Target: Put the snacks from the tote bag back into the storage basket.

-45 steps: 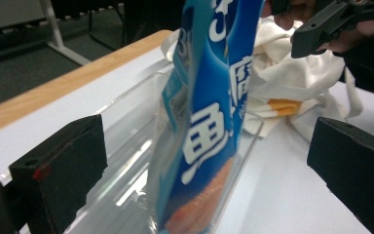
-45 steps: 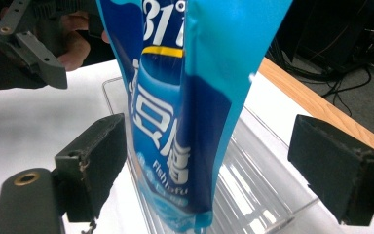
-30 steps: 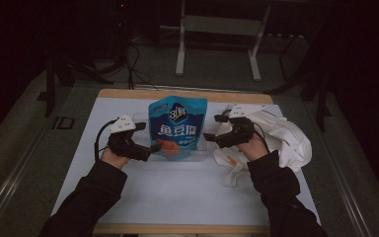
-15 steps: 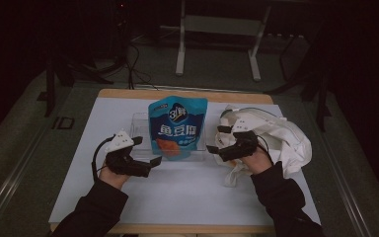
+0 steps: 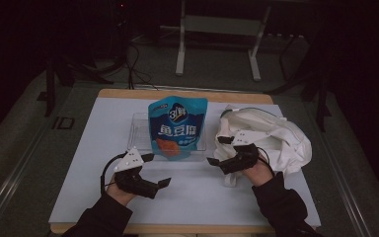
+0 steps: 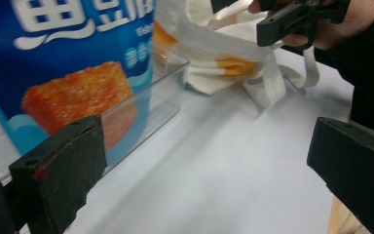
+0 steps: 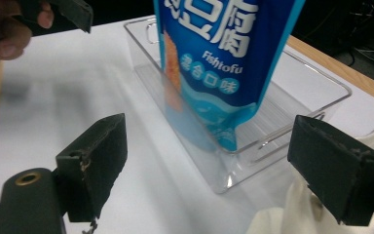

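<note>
A: What sits in the clear rectangular plastic tray (image 5: 140,129) at the middle of the white table top (image 5: 192,192)?

B: One thing: a blue snack pouch printed with white characters and an orange tofu square (image 5: 176,127). It stands upright in the tray, its bottom edge on the tray floor. In the right gripper view the pouch (image 7: 224,58) reads "Fishtofu" and rises well above the tray's transparent wall (image 7: 292,131).

A: And the cloth at three o'clock of the tray?

B: A crumpled white cloth tote bag (image 5: 276,138), lying just beside the tray. Its mouth is slack; I cannot tell whether anything is inside. In the left gripper view the bag (image 6: 224,53) shows orange patches and loose white straps spread on the table.

A: The claws?

B: The left gripper (image 5: 159,170) hovers at seven o'clock of the tray, jaws spread wide with nothing between them; its own view has the tray wall (image 6: 146,112) and pouch (image 6: 73,73) ahead between the black pads. The right gripper (image 5: 216,150) is at four o'clock of the tray, over the near edge of the bag, also gaping wide and empty. Neither touches the pouch.
</note>
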`<act>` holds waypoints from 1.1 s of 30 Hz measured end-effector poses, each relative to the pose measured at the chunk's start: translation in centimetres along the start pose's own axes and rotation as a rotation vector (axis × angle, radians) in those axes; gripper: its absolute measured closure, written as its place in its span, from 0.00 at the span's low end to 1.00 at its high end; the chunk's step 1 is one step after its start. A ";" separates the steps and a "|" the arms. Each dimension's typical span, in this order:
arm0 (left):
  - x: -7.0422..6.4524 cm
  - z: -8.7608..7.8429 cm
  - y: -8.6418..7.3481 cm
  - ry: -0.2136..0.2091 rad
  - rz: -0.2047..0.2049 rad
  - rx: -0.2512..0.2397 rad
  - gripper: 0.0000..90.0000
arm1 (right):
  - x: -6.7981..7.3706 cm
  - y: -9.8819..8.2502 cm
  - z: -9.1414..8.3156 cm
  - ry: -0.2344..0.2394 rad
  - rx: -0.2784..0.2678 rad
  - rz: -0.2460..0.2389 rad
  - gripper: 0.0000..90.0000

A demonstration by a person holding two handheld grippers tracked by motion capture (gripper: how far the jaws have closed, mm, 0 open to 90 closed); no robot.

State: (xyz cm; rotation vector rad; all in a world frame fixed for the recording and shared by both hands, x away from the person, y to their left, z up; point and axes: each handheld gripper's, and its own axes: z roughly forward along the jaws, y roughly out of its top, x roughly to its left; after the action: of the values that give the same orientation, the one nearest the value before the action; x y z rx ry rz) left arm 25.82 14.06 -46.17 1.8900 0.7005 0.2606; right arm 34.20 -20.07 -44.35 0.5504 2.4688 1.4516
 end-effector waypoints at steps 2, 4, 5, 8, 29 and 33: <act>-0.2 0.3 -0.1 -0.026 0.004 0.009 0.01 | 0.3 -0.3 -0.3 -0.003 -0.006 0.000 0.16; -0.5 0.6 -0.2 -0.046 0.022 0.021 0.01 | 0.6 -0.6 -0.6 0.002 -0.017 0.000 0.16; -0.7 0.8 -0.3 -0.048 0.033 0.027 0.01 | 0.8 -0.8 -0.8 -0.002 -0.026 -0.007 0.16; -1.0 1.2 -0.5 -0.092 0.038 0.026 0.01 | 1.3 -1.4 -1.2 -0.006 -0.033 -0.005 0.16; -2.5 3.2 -1.4 -0.220 0.119 0.068 0.01 | 3.5 -5.0 -3.7 -0.061 -0.051 0.001 0.16; -2.6 3.2 -1.5 -0.231 0.132 0.071 0.01 | 3.6 -5.6 -3.9 -0.074 -0.051 0.002 0.16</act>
State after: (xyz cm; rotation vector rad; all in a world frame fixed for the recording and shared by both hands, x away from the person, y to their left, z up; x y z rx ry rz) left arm 24.77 10.46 -48.50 1.9982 0.4351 0.0982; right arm 28.32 -24.09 -47.38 0.5856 2.3688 1.4634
